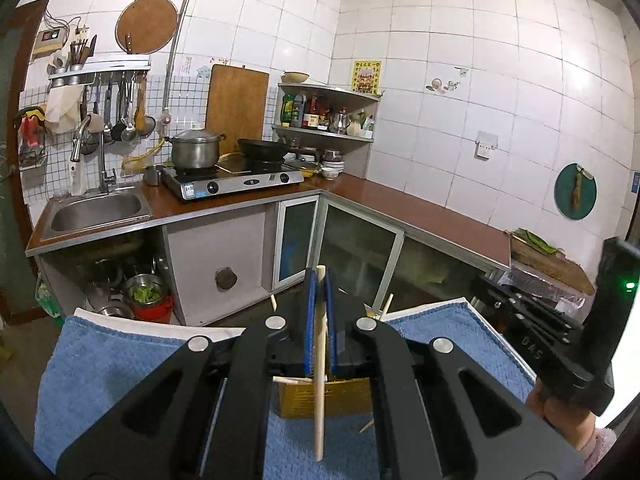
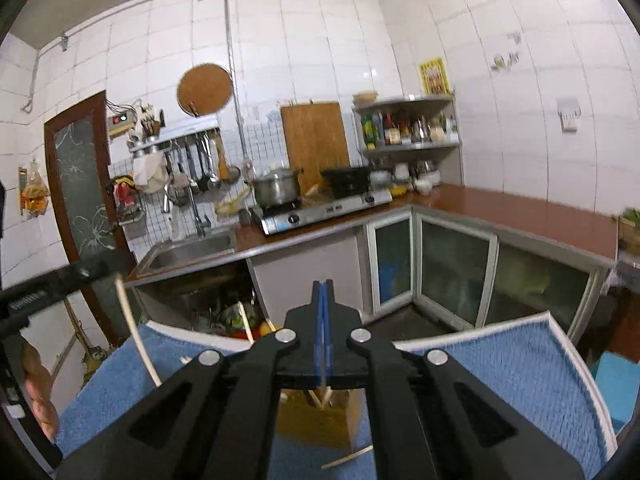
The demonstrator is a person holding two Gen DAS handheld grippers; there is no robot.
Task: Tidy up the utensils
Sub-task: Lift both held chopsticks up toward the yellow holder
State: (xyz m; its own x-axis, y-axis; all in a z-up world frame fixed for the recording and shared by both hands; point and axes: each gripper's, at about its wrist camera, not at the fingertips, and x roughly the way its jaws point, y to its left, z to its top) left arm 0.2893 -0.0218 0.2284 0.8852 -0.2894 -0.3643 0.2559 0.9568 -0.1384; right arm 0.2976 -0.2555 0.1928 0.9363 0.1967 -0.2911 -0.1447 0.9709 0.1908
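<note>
The left gripper (image 1: 319,280) has its jaws clamped on one chopstick (image 1: 319,380); the right gripper (image 2: 322,286) has its jaws closed, seemingly empty. Below the jaws, some chopsticks stand in the box (image 1: 332,400), while another (image 2: 346,458) lies loose on the towel (image 2: 500,368), so sorting looks partway done.

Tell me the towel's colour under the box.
Blue towel, with a white edge; the right wrist view shows it best.

stove (image 1: 236,182): on the counter, right of the sink (image 1: 96,210)
pot (image 1: 195,150): on stove
cutting board (image 1: 237,106): behind stove, against the wall
</note>
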